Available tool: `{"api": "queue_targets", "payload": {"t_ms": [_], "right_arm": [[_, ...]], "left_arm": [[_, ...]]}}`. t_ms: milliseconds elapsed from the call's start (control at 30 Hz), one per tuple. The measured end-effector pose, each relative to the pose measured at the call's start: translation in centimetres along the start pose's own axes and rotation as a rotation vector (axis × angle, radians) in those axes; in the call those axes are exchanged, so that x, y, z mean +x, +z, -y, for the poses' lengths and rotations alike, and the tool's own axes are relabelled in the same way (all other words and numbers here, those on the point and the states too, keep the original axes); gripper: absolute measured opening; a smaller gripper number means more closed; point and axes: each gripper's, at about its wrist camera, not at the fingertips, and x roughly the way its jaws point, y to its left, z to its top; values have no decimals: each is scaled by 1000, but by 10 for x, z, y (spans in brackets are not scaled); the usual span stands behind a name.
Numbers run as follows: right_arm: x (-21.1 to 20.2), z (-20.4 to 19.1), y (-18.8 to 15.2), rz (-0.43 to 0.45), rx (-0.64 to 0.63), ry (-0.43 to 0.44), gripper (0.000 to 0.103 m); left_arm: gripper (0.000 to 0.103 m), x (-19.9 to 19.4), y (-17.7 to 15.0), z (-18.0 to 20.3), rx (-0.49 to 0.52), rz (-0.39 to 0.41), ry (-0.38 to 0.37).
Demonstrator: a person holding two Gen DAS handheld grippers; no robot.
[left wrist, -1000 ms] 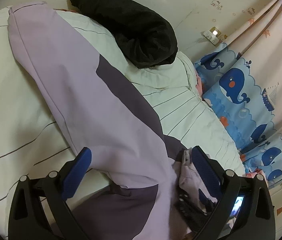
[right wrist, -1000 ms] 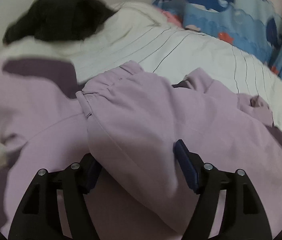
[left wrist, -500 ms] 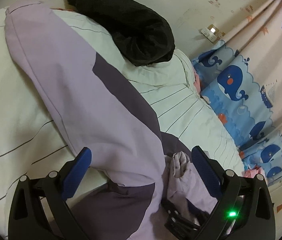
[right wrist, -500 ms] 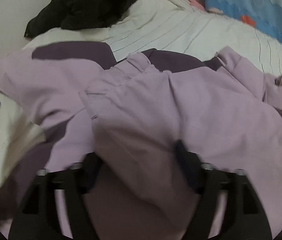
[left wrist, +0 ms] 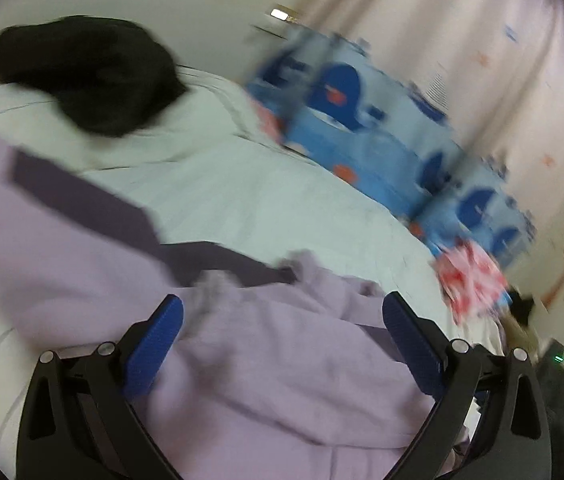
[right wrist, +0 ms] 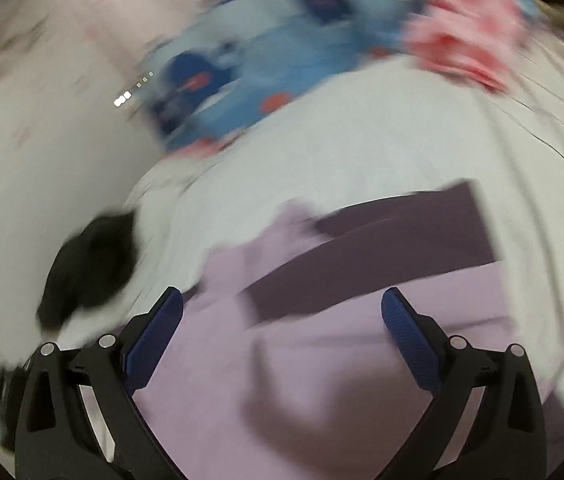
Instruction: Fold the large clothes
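A large lilac garment [left wrist: 61, 248] with dark purple bands lies spread on the white striped bed [left wrist: 282, 200]. My left gripper [left wrist: 282, 300] hovers open over a bunched lilac fold, its blue pads well apart from the cloth. In the right wrist view the same garment [right wrist: 322, 360] lies flat under my right gripper [right wrist: 282, 292]. Its jaws are opening wide, and the cloth lies below them, not pinched. Both views are blurred by motion.
A black garment [left wrist: 93, 76] is heaped at the head of the bed, and shows at the left [right wrist: 89, 264] in the right wrist view. Blue whale-print fabric [left wrist: 362, 128] and a pink-red cloth [left wrist: 470, 280] border the bed's far side, by a pale curtain [left wrist: 502, 80].
The right gripper's jaws spread off the lilac fold they were pinching, and the gripper swung and rolled away over the garment. The left gripper shifted sideways, still open.
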Motion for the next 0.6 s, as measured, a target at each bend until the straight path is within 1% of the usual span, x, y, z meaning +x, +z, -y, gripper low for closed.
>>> {"api": "queue_targets", "payload": {"t_ms": [33, 67, 100, 133, 167, 200, 233, 267, 300, 333, 367, 400, 433, 467, 500, 533, 567, 600], "right_arm": [[6, 17, 2, -9, 16, -28, 96], [19, 40, -1, -31, 34, -83, 96], [36, 63, -11, -72, 53, -99, 96], [46, 77, -20, -88, 53, -100, 96], [43, 81, -27, -52, 33, -92, 96], [40, 78, -26, -46, 23, -99, 96], [37, 73, -23, -62, 14, -104, 96], [30, 65, -20, -64, 11, -117, 96], [16, 58, -17, -31, 16, -124, 96], [4, 54, -19, 9, 10, -105, 96], [-9, 46, -21, 59, -10, -118, 96], [-12, 44, -21, 61, -25, -164, 96], [-4, 48, -25, 10, -28, -209, 96], [12, 57, -30, -64, -14, -230, 96], [29, 69, -38, -128, -1, -233, 96], [39, 72, -42, -133, -24, -246, 97], [38, 67, -42, -114, -50, -268, 97], [37, 61, -41, -113, -70, -288, 97]], "left_arm": [[96, 20, -1, 7, 43, -30, 17], [96, 37, -5, 10, 78, -55, 44], [96, 65, -14, 6, 128, -106, 111], [95, 86, -24, 0, 155, -165, 169], [95, 108, -35, -12, 168, -227, 222], [95, 133, -52, -34, 161, -310, 249], [95, 138, -57, -42, 150, -319, 241], [94, 134, -57, -43, 150, -302, 245], [94, 129, -54, -37, 174, -288, 256], [94, 126, -53, -33, 192, -278, 259], [94, 125, -54, -30, 213, -268, 261], [94, 126, -54, -31, 214, -270, 260], [94, 129, -57, -35, 203, -277, 256], [96, 134, -56, -36, 197, -279, 253], [97, 135, -58, -36, 197, -278, 246], [97, 132, -59, -33, 205, -271, 247], [97, 131, -60, -33, 211, -266, 248], [97, 127, -60, -37, 206, -261, 238]]}}
